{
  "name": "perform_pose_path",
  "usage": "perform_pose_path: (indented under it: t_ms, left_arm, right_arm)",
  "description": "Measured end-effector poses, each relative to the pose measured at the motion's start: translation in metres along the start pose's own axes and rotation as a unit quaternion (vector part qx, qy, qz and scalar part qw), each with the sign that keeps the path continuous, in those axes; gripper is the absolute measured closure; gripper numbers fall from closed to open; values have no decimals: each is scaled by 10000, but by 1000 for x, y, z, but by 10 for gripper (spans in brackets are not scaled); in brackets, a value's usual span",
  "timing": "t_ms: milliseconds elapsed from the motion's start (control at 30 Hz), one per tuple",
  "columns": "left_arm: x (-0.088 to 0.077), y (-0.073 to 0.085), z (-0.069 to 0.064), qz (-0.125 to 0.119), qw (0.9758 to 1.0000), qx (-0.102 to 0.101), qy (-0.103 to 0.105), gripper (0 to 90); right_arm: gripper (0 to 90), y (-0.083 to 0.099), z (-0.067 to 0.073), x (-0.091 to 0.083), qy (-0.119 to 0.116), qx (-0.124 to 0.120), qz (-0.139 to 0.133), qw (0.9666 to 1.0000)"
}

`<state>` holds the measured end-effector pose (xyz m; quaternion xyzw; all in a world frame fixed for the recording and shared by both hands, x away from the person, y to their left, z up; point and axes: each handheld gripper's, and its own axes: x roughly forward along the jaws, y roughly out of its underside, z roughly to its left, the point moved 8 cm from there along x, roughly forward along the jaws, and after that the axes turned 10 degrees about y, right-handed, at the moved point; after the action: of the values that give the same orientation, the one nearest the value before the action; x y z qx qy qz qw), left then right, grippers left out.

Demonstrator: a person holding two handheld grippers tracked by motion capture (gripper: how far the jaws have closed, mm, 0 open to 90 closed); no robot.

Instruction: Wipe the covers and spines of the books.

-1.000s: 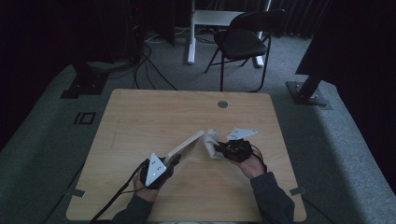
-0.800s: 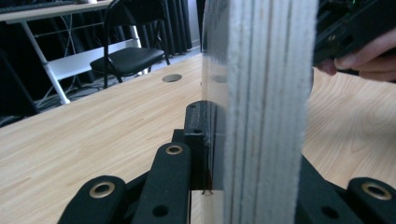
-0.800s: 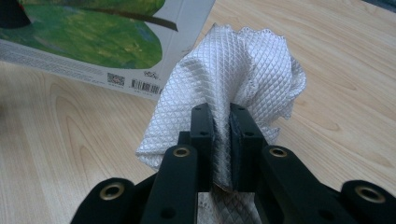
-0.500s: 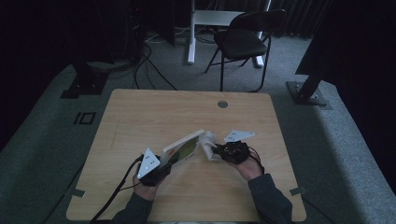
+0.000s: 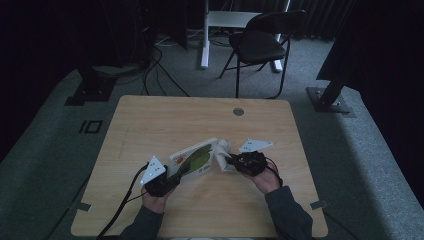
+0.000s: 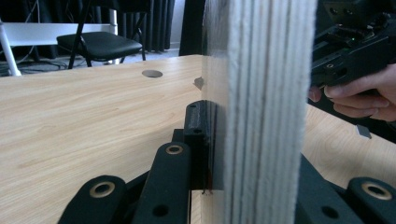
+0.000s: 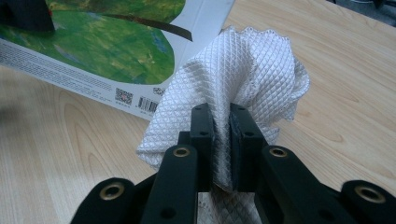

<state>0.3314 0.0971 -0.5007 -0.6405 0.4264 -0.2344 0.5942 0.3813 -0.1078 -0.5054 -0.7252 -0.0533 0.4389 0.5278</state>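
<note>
A wooden table [image 5: 150, 125] fills the scene. Near its middle, a thin book with a green cover [image 5: 194, 159] is lifted at a tilt, clamped at its near edge by the left gripper [image 5: 172, 179]. Just right of it, the right gripper [image 5: 232, 162] is clamped on a bunched white cloth [image 7: 243, 74] touching the book's edge.
</note>
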Motion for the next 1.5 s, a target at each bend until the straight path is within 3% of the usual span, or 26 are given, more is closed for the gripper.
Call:
perform_pose_path:
  t_ms: [333,467,800,1233,1500]
  left_arm:
    - [1,3,3,-21,9995,-302,132,789]
    - [2,3,3,-21,9994,-321,118,789]
    - [-1,1,6,-79,9994,-346,63,789]
    - [-4,-5,11,-218,9987,-459,45,789]
    - [-5,-9,12,-254,9988,-417,-3,789]
  right_arm:
    - [824,-10,3,-2,-25,-67,-104,9999]
    - [824,-11,6,-1,-63,-80,-99,9999]
    - [824,10,23,16,-244,-167,248,9993]
    - [824,24,34,27,-378,-186,454,9981]
    - [824,31,44,33,-496,-247,576,9968]
